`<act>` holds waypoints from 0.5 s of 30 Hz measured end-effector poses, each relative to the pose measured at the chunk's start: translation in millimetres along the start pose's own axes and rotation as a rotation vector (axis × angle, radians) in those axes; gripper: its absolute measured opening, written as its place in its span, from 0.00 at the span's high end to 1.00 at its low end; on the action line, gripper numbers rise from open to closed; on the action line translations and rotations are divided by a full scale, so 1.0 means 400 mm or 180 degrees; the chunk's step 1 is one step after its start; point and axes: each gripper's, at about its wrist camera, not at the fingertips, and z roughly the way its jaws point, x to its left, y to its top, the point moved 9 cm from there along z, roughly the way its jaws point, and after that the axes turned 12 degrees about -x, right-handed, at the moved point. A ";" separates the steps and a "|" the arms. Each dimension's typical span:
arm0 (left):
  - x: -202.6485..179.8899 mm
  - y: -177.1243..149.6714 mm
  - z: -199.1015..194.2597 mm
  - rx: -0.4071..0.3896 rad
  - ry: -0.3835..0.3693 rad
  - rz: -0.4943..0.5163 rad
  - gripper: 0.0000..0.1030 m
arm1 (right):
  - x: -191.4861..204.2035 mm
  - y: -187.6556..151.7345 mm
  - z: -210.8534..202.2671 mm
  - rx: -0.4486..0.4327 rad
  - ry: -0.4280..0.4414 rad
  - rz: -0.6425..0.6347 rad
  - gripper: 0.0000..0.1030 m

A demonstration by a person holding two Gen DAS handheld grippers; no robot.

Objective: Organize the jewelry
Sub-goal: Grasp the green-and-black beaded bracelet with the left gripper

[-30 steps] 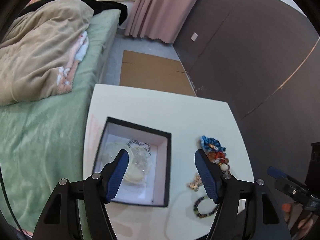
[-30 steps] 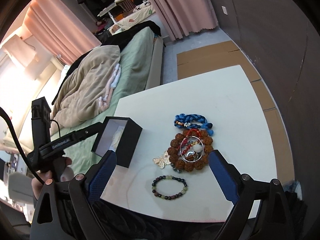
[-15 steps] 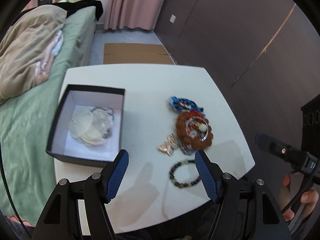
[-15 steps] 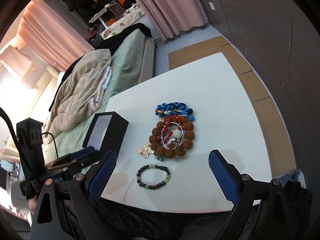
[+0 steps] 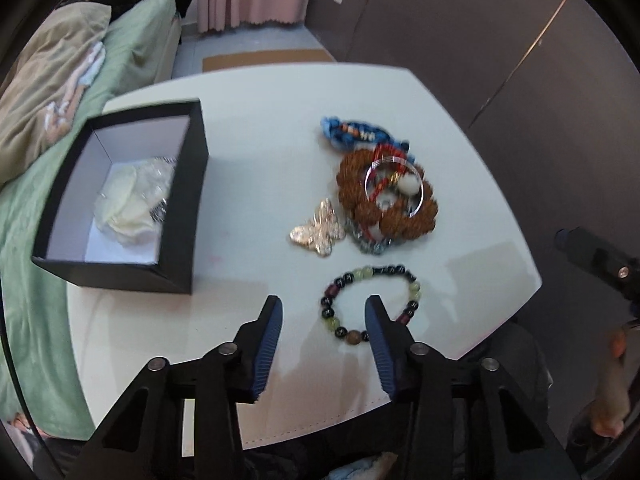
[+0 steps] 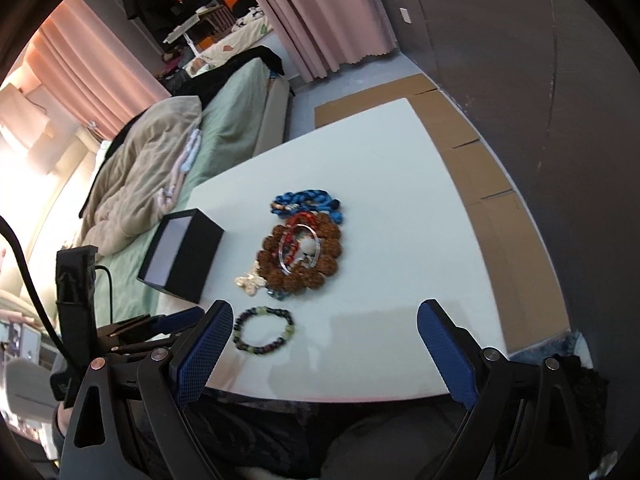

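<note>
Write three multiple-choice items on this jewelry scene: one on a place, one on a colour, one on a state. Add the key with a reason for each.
1. Where does the mixed-bead bracelet lie?
A. inside the black box
B. on the white table, nearest the left gripper
C. on the bed

2. What colour is the braided cord at the far end of the jewelry pile?
A. blue
B. yellow
C. white

3. How does the black box stand?
A. shut with a lid
B. tipped on its side
C. open on top, with pale items inside

Key:
1 B: it rests on the white table just ahead of the left gripper.
2 A: the cord shows bright blue in both views.
3 C: the white interior and its contents show from above.
</note>
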 end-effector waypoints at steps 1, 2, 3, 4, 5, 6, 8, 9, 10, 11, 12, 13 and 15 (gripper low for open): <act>-0.002 -0.005 0.006 0.0016 0.0017 0.0011 0.58 | -0.003 -0.002 -0.001 -0.0004 -0.0003 -0.0001 0.09; -0.004 -0.008 0.011 0.0024 0.0039 0.0031 0.58 | -0.006 -0.003 -0.002 -0.0007 -0.0006 0.0001 0.09; -0.007 -0.011 0.015 0.0025 0.0062 0.0058 0.58 | -0.007 -0.005 -0.003 -0.0006 -0.0011 0.0003 0.09; -0.010 -0.013 0.022 0.0034 0.0069 0.0075 0.58 | -0.009 -0.006 -0.004 -0.0003 -0.0015 0.0011 0.09; -0.013 -0.017 0.027 0.0051 0.0066 0.0076 0.62 | -0.011 -0.007 -0.004 -0.0002 -0.0015 0.0016 0.09; -0.016 -0.022 0.034 0.0079 0.0064 0.0074 0.69 | -0.012 -0.009 -0.004 0.0004 -0.0013 0.0025 0.09; -0.019 -0.036 0.051 0.0123 0.0103 0.0090 0.76 | -0.012 -0.010 -0.004 0.0013 -0.0011 0.0015 0.09; -0.022 -0.034 0.048 0.0066 0.0137 0.0142 0.79 | -0.013 -0.010 -0.004 0.0019 -0.0017 0.0011 0.09; -0.023 -0.035 0.048 0.0054 0.0190 0.0193 0.82 | -0.013 -0.011 -0.001 0.0033 -0.0027 0.0011 0.09; -0.023 -0.037 0.048 0.0047 0.0233 0.0249 0.91 | -0.012 -0.012 0.001 0.0049 -0.0029 0.0013 0.09; -0.022 -0.038 0.047 0.0043 0.0233 0.0247 0.92 | -0.011 -0.011 0.003 0.0052 -0.0028 0.0019 0.09; -0.018 -0.038 0.045 0.0049 0.0184 0.0186 0.92 | -0.010 -0.009 0.006 0.0053 -0.0031 0.0027 0.09; -0.011 -0.036 0.041 0.0048 0.0089 0.0081 0.92 | -0.006 -0.007 0.013 0.0066 -0.0030 0.0034 0.09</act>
